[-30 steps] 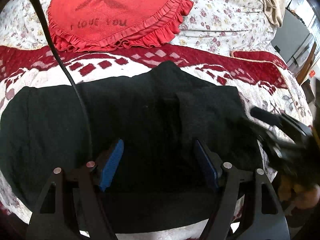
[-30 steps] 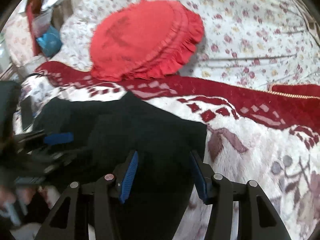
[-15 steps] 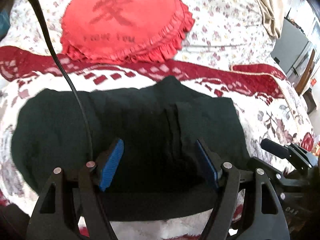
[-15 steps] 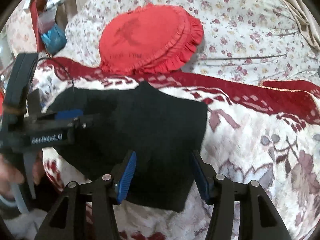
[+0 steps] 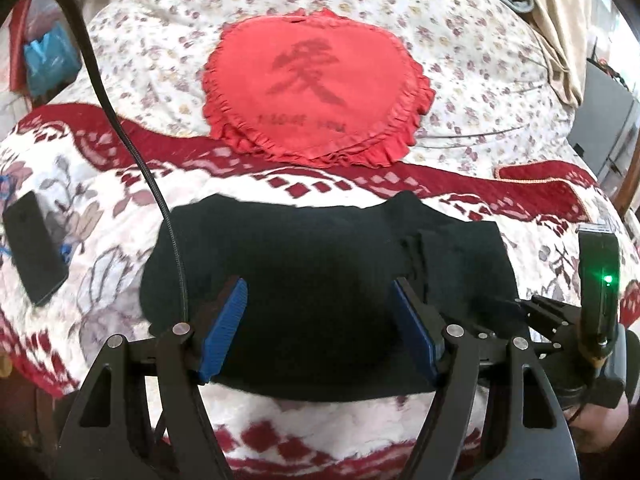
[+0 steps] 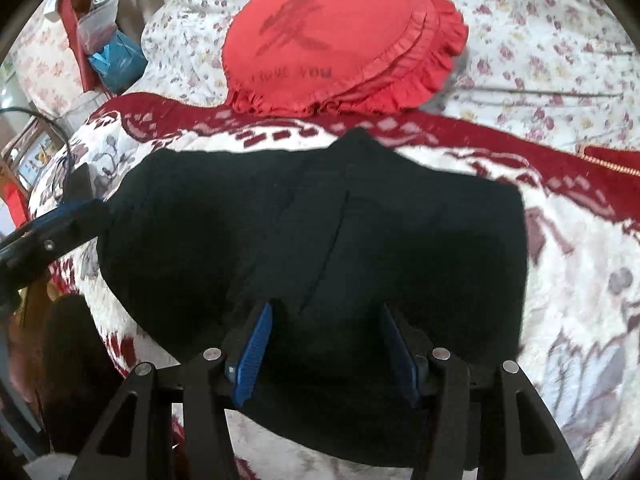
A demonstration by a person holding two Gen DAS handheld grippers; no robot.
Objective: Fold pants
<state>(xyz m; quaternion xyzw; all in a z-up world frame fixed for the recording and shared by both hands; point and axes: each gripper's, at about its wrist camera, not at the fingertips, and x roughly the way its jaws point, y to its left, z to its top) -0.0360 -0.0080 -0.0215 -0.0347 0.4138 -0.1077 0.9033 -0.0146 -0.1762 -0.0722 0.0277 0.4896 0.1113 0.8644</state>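
The black pants (image 5: 320,264) lie folded into a compact rectangle on the red-and-white blanket (image 5: 100,280), with a fold seam running down the middle (image 6: 336,240). My left gripper (image 5: 318,322) hovers open above the near edge of the pants, nothing between its blue pads (image 5: 224,326). My right gripper (image 6: 328,346) is also open over the near part of the pants (image 6: 320,220), its pads apart and holding nothing. The right gripper's body with a green light (image 5: 598,296) shows at the right edge of the left wrist view. The left gripper's finger (image 6: 52,236) pokes in at the left of the right wrist view.
A red heart-shaped frilled pillow (image 5: 316,92) lies beyond the pants on a floral quilt (image 5: 480,60). A black phone (image 5: 34,252) rests on the blanket at the left. A black cable (image 5: 132,152) crosses the left view. A blue bag (image 6: 116,60) sits beside the bed.
Both grippers have drawn back and away from the pants, which now look smaller and further off. The right gripper has shifted so the pants sit centred under it.
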